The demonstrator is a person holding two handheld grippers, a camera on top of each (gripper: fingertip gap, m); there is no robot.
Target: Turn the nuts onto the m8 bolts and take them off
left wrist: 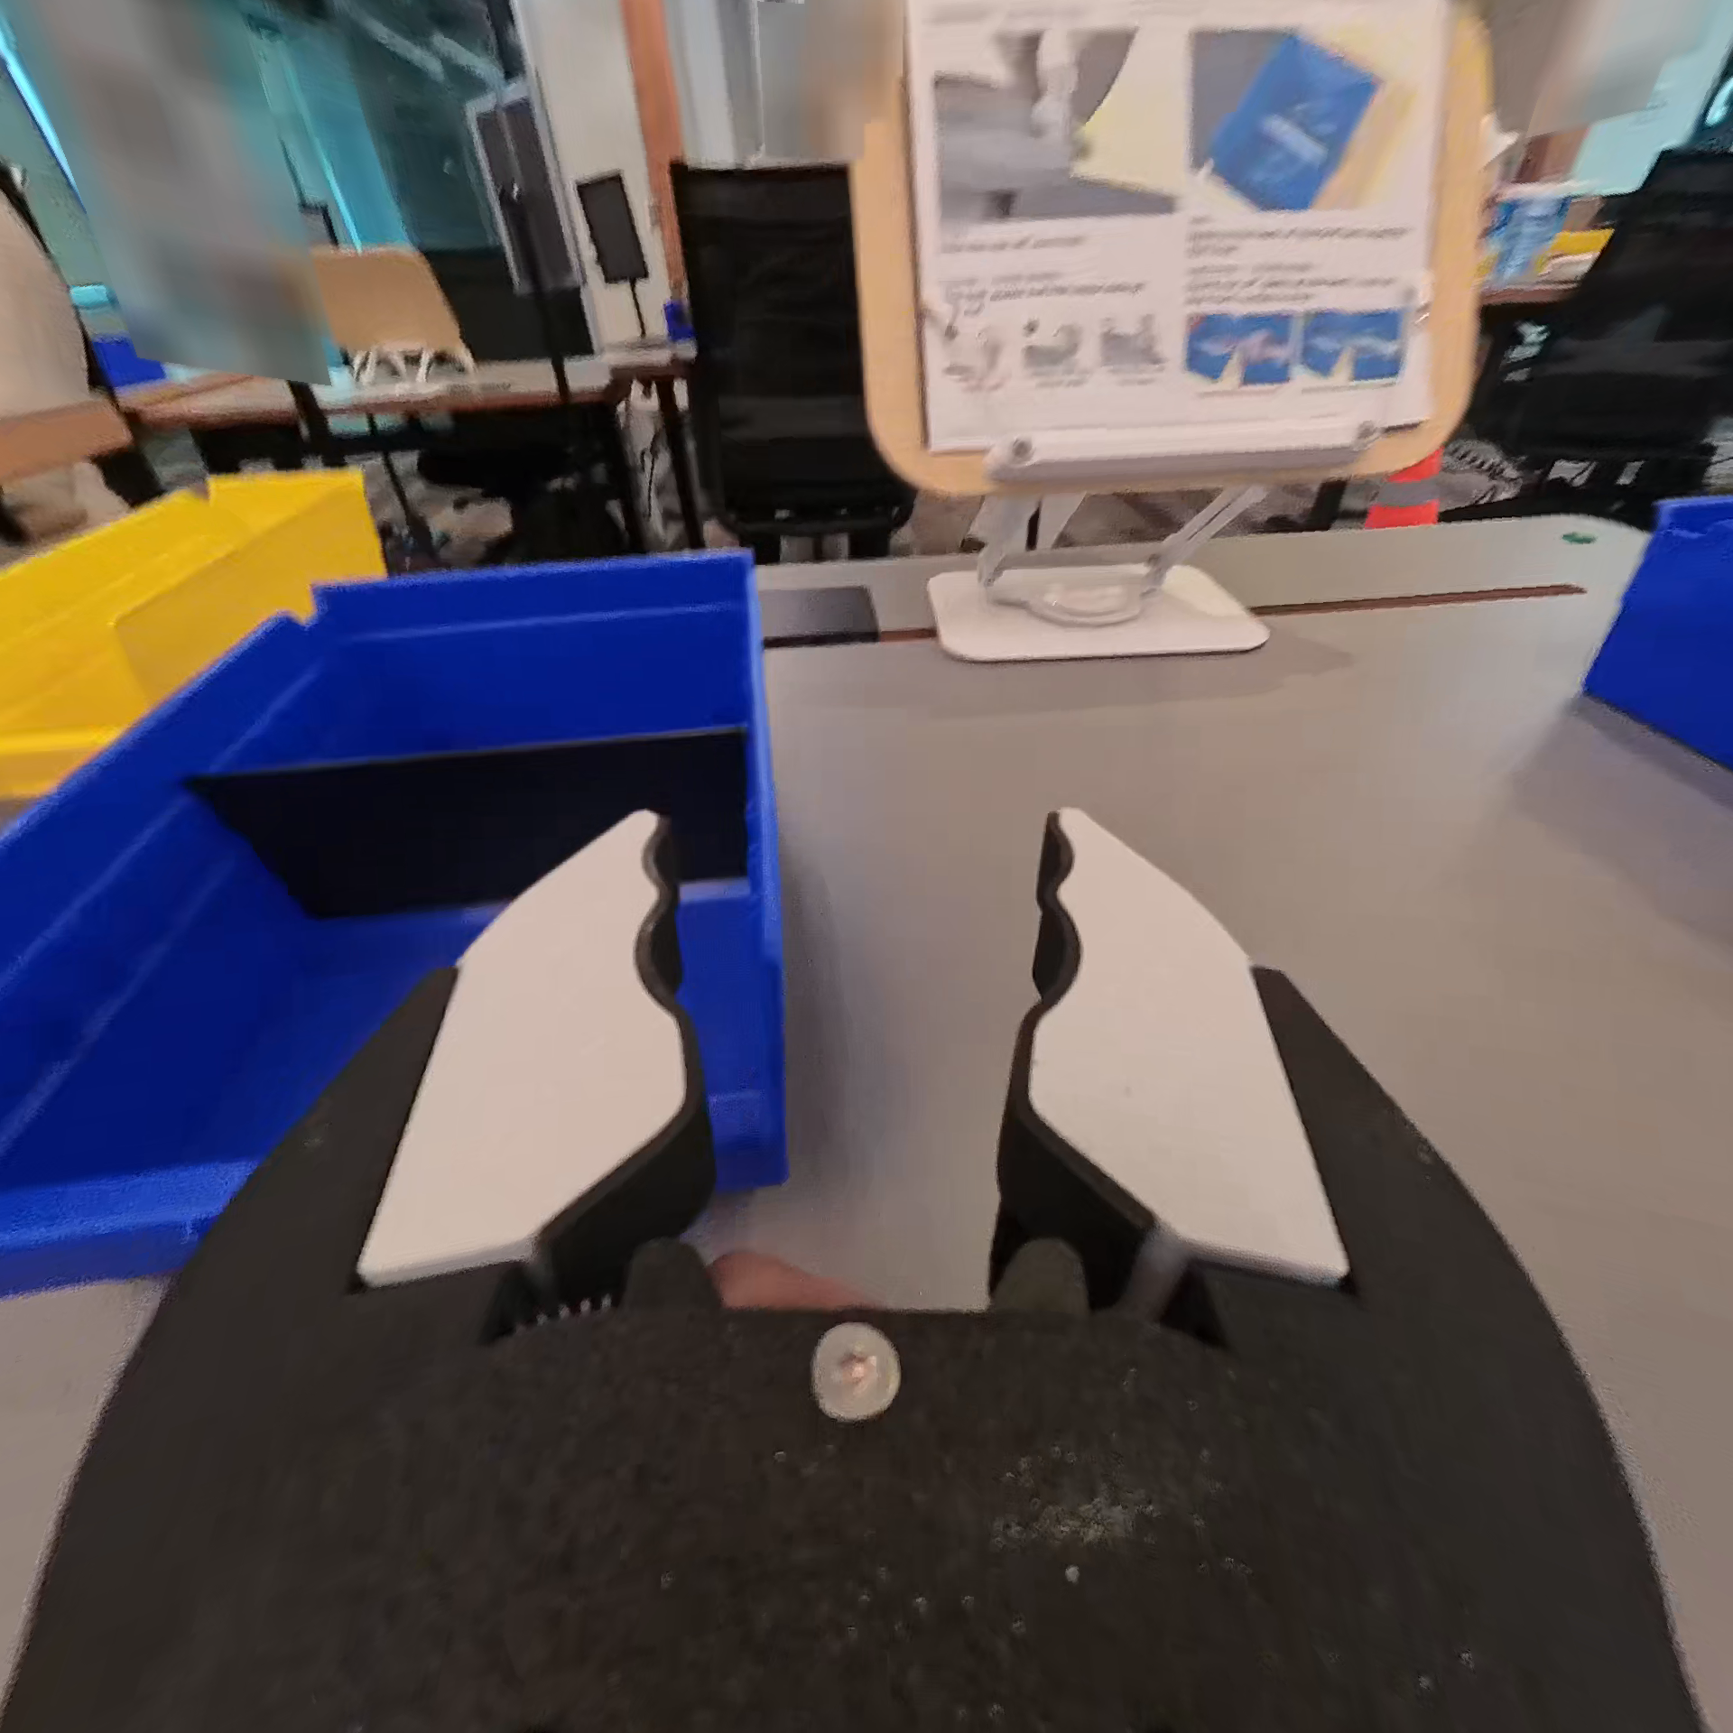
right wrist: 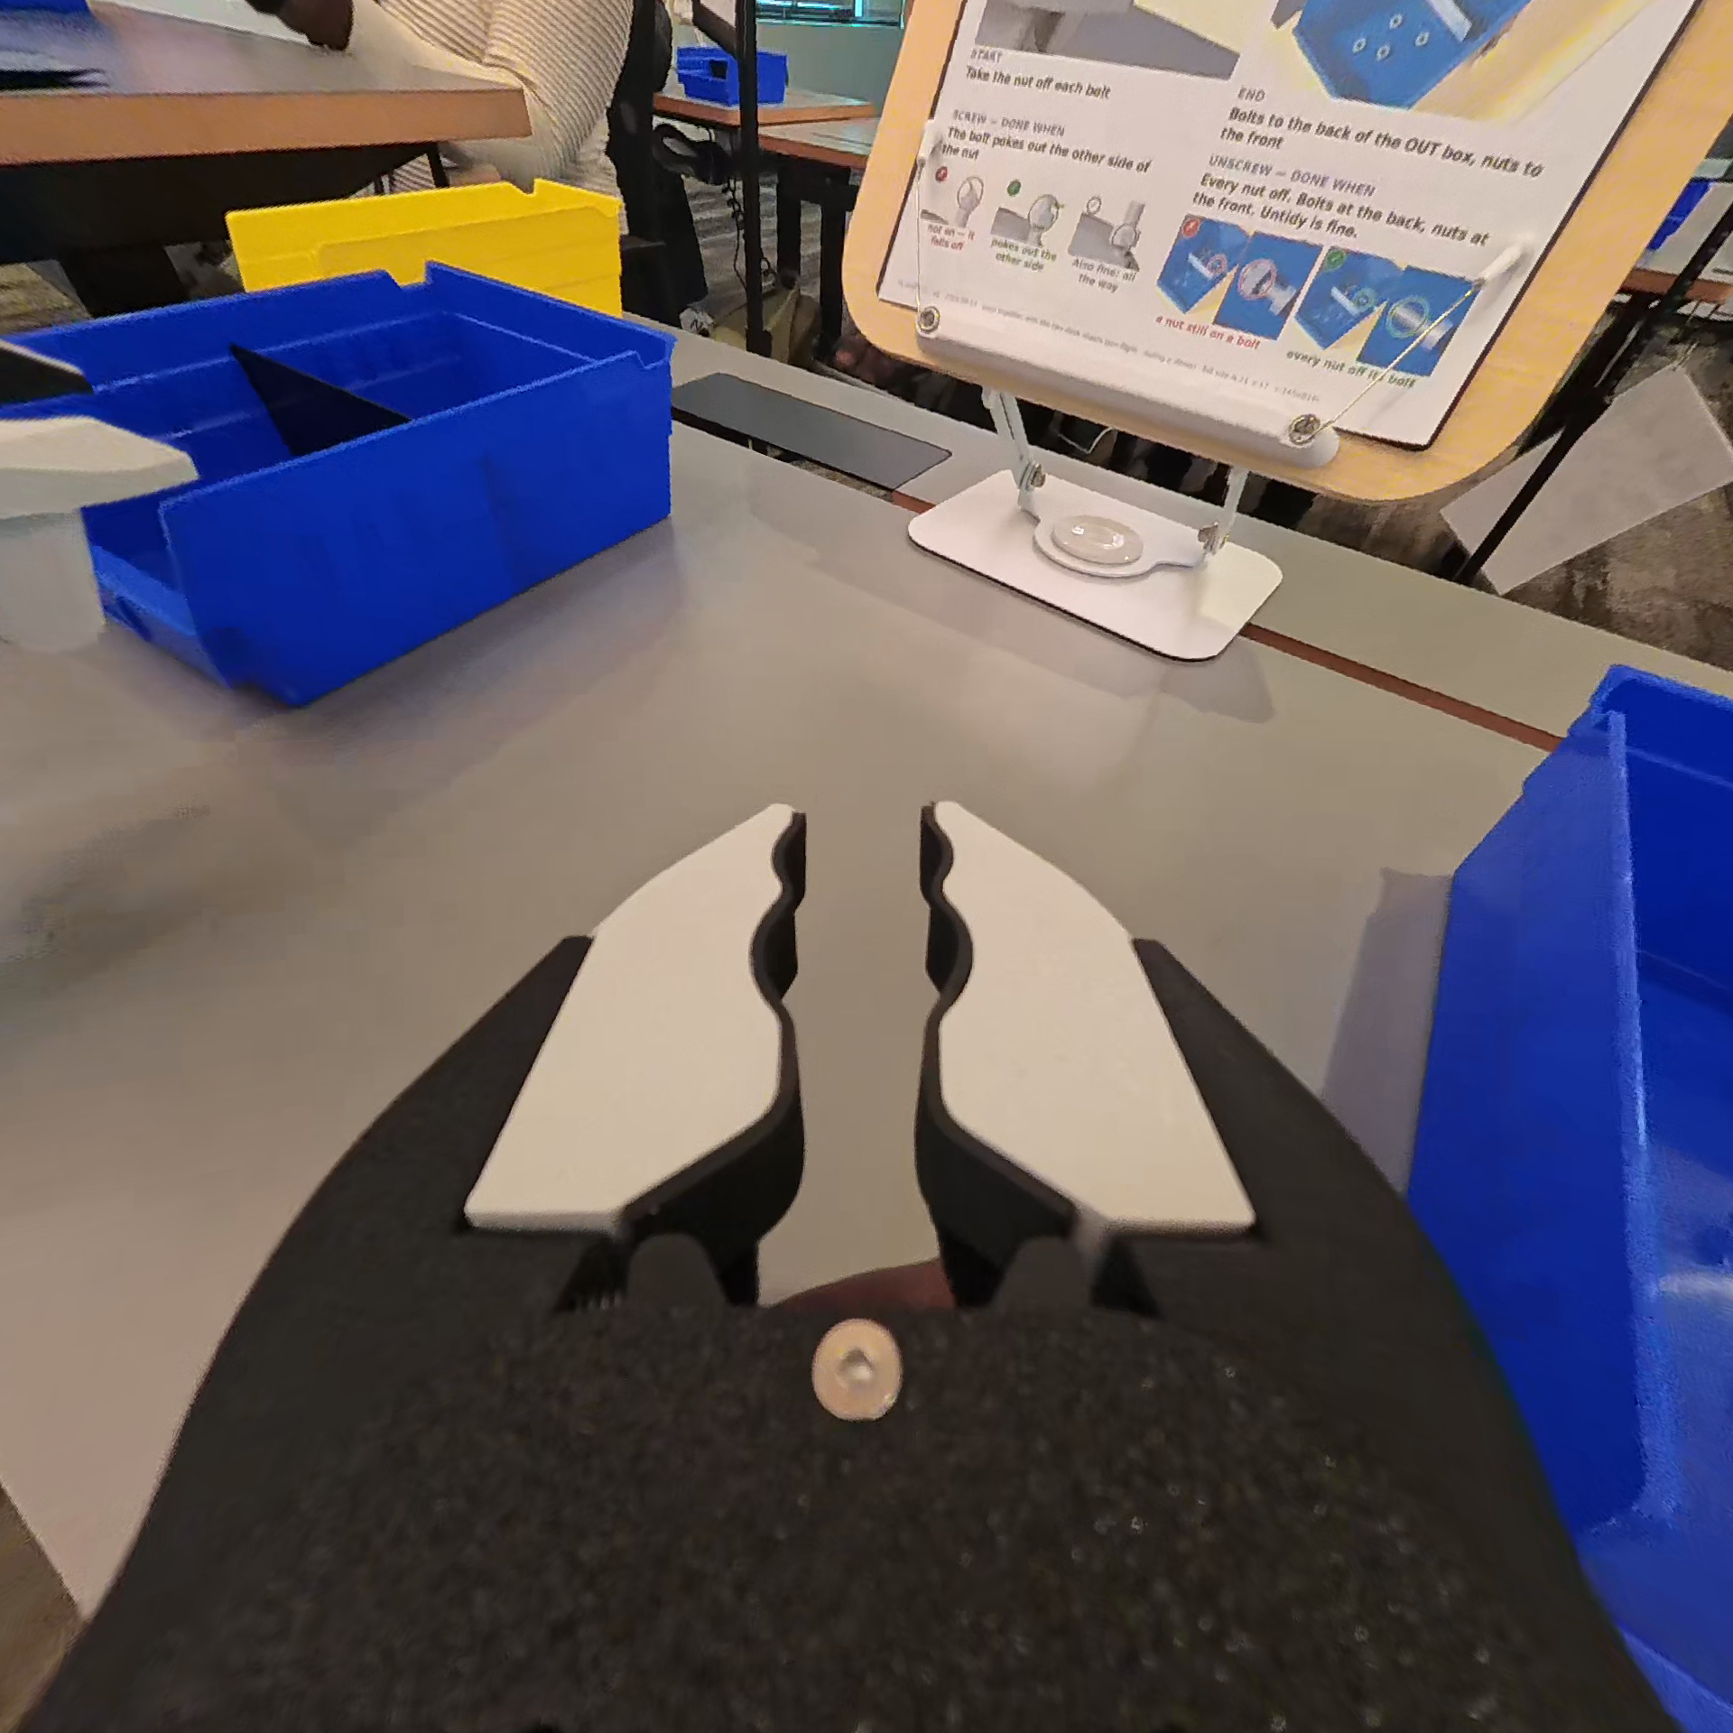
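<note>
We see no nuts or bolts in either view; if they lie in the bins, the walls and our angle hide them.

The left gripper [left wrist: 858, 825] hangs with its jaws wide apart and nothing between them, its left finger over the near right corner of a blue bin [left wrist: 525, 656] crossed by a black divider [left wrist: 469, 816]. What we can see of that bin's floor is bare, but its near part is covered by the gripper body. Behind it a yellow bin [left wrist: 188, 581] is cut off at the left edge.

The right gripper [right wrist: 863, 821] has its jaws parted by a narrow gap, holding nothing, above the bare grey tabletop [right wrist: 844, 675]. At the right edge a second blue bin [right wrist: 1594, 1078] is cropped, so we cannot make out its contents. The left gripper's tip [right wrist: 84, 459] pokes in from the left, in front of the divided bin [right wrist: 413, 525].

An instruction sheet on a wooden board [right wrist: 1219, 216] with a white stand [right wrist: 1097, 572] sits at the tabletop's far edge; it is blurred in the left wrist view. A person at a table beyond is mostly cut off.
</note>
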